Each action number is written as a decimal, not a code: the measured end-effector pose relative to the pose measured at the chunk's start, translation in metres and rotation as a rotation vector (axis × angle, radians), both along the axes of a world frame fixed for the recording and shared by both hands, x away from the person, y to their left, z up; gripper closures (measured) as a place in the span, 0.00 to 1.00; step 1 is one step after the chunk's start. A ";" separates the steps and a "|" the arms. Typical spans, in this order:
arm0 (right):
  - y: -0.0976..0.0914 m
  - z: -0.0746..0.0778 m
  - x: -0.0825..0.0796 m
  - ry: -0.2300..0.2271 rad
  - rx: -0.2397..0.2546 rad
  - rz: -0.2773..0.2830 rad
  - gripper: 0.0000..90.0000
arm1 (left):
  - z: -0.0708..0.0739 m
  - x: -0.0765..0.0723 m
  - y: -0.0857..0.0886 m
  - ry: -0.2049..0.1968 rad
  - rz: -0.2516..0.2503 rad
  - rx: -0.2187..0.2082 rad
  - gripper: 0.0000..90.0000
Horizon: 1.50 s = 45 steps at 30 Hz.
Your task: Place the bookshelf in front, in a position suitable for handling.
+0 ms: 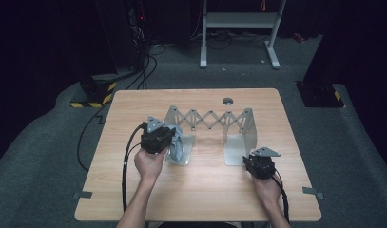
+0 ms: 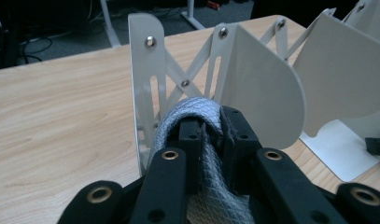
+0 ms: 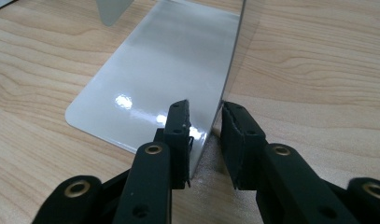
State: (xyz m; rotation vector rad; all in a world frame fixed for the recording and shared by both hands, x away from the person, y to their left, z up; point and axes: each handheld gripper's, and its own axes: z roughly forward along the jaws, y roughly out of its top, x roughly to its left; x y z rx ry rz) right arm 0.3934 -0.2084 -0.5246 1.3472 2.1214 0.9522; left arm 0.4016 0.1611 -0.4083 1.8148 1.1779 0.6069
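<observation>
Nearest the person, the right tongs (image 3: 204,140) sit low at the front corner of the rack's right end plate (image 3: 234,56), one jaw on each side of the upright sheet close to where it bends into its flat foot (image 3: 145,79). The jaws stand close against the metal, but a sliver of gap shows on one side, so I cannot tell whether they truly pinch it; my reading is that this hand is there to steady the rack (image 1: 210,118). A little farther in, the left tongs (image 2: 211,135) are clenched on a grey quilted pad (image 2: 197,112), folded or bent over so its rounded top edge stands up between the jaws. The pad is held just in front of the rack's left end plate (image 2: 267,93), at the mouth of the first slot beside it, and in the high view it hangs above that plate's foot (image 1: 179,156) on the counter (image 1: 134,199). Beyond lies the scissor lattice (image 1: 211,118) that joins the two end plates along the back. The step in hand looks like filing the pad upright into the rack. The next move would call for keeping the pad on edge, lining it up with the gap beside the left end plate, lowering it until it rests on the foot, and only then letting go, while the right hand keeps the rack from sliding.
</observation>
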 end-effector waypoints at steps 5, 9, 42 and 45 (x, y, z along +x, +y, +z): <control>0.000 0.000 0.000 0.000 -0.001 0.000 0.81 | -0.005 0.001 -0.001 -0.007 0.003 0.021 0.88; 0.000 0.000 0.000 -0.001 -0.002 -0.001 0.81 | -0.008 0.000 -0.004 -0.008 -0.002 0.033 0.88; 0.000 0.000 0.000 0.000 0.000 0.000 0.81 | -0.089 0.002 -0.020 0.132 0.028 0.180 0.89; 0.000 0.000 0.000 0.001 0.001 0.001 0.81 | -0.092 -0.001 -0.029 0.125 0.006 0.230 0.89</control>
